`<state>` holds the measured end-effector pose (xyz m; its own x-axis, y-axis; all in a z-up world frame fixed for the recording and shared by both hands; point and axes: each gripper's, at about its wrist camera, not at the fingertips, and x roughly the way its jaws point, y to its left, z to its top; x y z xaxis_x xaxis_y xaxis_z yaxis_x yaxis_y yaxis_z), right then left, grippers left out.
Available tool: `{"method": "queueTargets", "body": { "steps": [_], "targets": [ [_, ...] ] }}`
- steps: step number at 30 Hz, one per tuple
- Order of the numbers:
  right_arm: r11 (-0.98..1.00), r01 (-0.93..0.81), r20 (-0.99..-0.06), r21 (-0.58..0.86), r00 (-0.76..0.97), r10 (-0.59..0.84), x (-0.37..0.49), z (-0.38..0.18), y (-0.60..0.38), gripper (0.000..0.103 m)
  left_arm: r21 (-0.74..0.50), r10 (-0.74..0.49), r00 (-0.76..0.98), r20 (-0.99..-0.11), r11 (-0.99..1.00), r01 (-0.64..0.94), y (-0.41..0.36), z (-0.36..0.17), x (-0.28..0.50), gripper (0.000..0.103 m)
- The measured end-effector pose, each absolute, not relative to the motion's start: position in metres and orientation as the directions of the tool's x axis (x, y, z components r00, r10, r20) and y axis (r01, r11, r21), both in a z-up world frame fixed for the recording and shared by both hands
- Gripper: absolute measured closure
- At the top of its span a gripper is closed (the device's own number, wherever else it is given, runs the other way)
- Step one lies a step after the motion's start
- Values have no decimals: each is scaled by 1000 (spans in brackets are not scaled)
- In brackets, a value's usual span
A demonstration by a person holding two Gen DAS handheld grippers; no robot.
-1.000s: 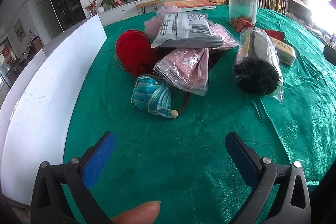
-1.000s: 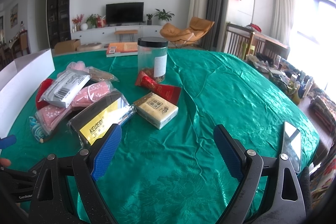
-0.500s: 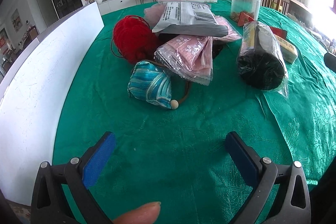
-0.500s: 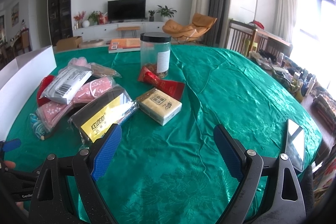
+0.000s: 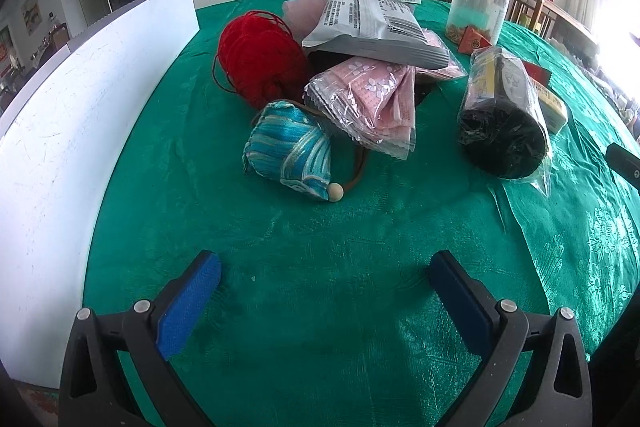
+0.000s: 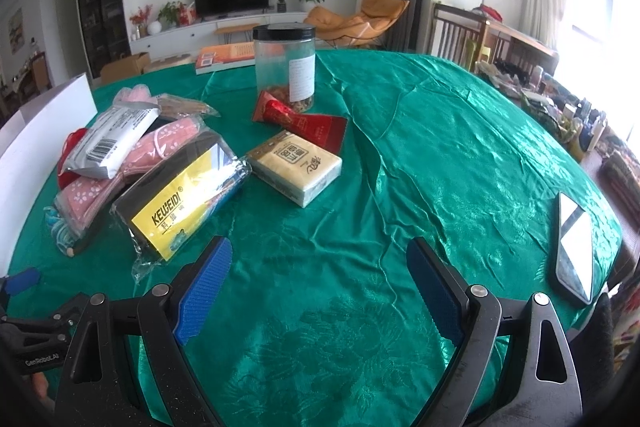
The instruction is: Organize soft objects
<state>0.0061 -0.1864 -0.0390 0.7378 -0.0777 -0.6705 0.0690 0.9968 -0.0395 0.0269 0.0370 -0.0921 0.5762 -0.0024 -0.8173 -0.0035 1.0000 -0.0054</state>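
Note:
A pile of soft goods lies on the green tablecloth (image 5: 320, 287): a blue striped pouch (image 5: 290, 155) with a wooden bead nearest me, a red yarn ball (image 5: 260, 61), pink wrapped cloths (image 5: 372, 99), a grey-white packet (image 5: 372, 31) on top, and a black roll in plastic (image 5: 504, 111) at the right. My left gripper (image 5: 326, 279) is open and empty, short of the pouch. My right gripper (image 6: 320, 279) is open and empty, right of the yellow-labelled black roll (image 6: 180, 195).
A white box wall (image 5: 80, 115) runs along the left. A clear jar with a black lid (image 6: 285, 65), a red packet (image 6: 304, 119), a yellow tissue pack (image 6: 298, 165) and a book (image 6: 224, 55) lie behind. A phone (image 6: 574, 249) lies at the right edge.
My left gripper has moved forward and a little left toward the pouch, and the pile looks larger. My right gripper has shifted slightly forward. Both stay open.

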Motion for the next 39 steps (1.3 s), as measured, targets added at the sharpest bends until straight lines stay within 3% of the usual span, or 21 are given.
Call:
{"method": "queueTargets", "body": {
  "steps": [12, 25, 39],
  "targets": [
    [997, 79, -694, -17, 717, -68, 9, -43, -191, 12, -7, -15, 556, -831, 1000, 16, 38, -92, 31, 0],
    [996, 90, -702, 13, 710, -55, 10, -45, -198, 12, -9, -83, 571, -817, 991, 131, 40, -93, 91, 0],
    [995, 86, -782, 44, 622, -19, 20, -74, -199, 12, -11, -81, 578, -812, 992, 123, 47, -93, 119, 0]
  ]
}}
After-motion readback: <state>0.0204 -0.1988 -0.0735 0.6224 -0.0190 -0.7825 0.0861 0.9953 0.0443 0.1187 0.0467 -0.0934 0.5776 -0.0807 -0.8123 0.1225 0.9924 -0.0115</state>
